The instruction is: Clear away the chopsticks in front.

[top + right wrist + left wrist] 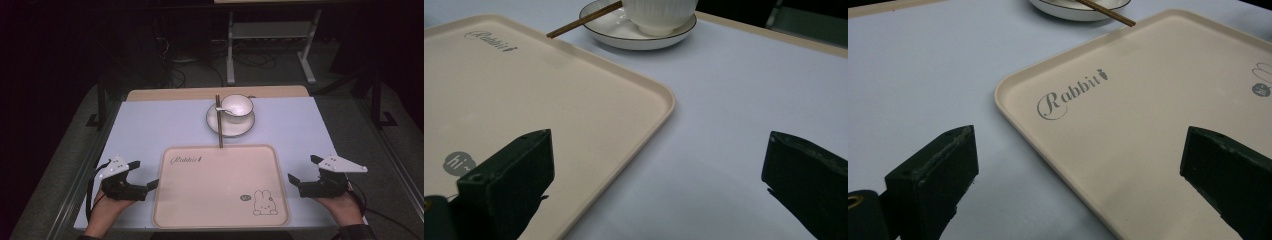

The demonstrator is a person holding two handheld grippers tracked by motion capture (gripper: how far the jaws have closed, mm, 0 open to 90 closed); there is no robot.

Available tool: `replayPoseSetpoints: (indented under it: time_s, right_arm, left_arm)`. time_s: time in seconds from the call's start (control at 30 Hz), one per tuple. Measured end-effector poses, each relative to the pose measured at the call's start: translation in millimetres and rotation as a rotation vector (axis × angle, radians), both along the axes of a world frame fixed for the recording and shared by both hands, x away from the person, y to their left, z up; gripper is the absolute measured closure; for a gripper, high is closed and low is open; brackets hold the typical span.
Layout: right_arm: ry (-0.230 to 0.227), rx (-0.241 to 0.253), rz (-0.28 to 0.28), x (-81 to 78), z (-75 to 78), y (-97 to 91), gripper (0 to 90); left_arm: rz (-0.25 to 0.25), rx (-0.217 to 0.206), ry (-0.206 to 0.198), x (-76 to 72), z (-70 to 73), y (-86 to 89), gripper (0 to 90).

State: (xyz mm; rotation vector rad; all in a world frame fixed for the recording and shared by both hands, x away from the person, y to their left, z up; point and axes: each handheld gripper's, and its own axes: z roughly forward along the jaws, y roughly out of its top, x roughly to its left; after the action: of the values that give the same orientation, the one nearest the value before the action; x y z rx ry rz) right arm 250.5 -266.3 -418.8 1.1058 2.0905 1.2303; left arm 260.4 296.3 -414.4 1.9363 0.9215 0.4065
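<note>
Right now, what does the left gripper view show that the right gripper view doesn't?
Left gripper view alone: the grey "Rabbit" lettering read large and close. Right gripper view alone: the white ribbed bowl on its plate, and the grey "hi" bubble. Both: the beige rectangular tray, dark-rimmed white plate, brown chopsticks, pale blue tabletop.

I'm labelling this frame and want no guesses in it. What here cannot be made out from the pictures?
- Inside of the bowl: high view, too small to tell what the spoon rests in; the right gripper view's top edge cuts the bowl off.
- Chopsticks: far ends cut off by the top edge in both gripper views.
- Tray drawing: rabbit too small in the high view, cut by the left gripper view's right edge.
- Under the table: dark, cables blurred.
</note>
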Motion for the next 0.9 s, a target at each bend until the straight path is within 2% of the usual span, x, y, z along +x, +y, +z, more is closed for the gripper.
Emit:
replayPoseSetpoints:
  time_s: [0.17,0.23,0.37,0.5,0.73,0.77,0.8,0.9]
  right_arm:
    - [0.005,-0.003,0.000,0.3,-0.1,0.2,0.0]
    - [0.010,-0.003,-0.005,0.5,-0.2,0.8,0.0]
    - [0.013,-0.002,-0.003,0.4,0.4,2.6,0.0]
    - [0.015,-0.007,0.004,0.9,-0.4,4.6,0.0]
    - [0.015,0.002,-0.003,-0.3,0.5,5.6,0.0]
    - [0.016,0.000,-0.001,-0.4,0.6,5.8,0.0]
    - [0.013,-0.005,0.000,-0.5,0.9,5.8,0.0]
    - [0.012,-0.007,-0.002,-0.9,0.7,5.7,0.0]
  left_arm:
    - [0.006,-0.004,0.013,3.4,1.2,-0.5,1.4]
    - [0.004,-0.009,0.031,8.0,2.7,-2.6,1.4]
    - [-0.011,-0.006,0.038,14.0,4.6,-6.7,1.4]
    - [-0.022,-0.045,0.057,21.9,8.1,-12.5,1.4]
    - [-0.042,-0.016,0.063,35.9,11.1,-32.5,1.4]
    - [-0.052,-0.008,0.061,40.1,11.1,-41.6,1.4]
    - [-0.052,-0.008,0.061,40.1,11.1,-41.6,1.4]
    - [-0.073,0.018,0.063,52.0,13.7,-58.6,1.4]
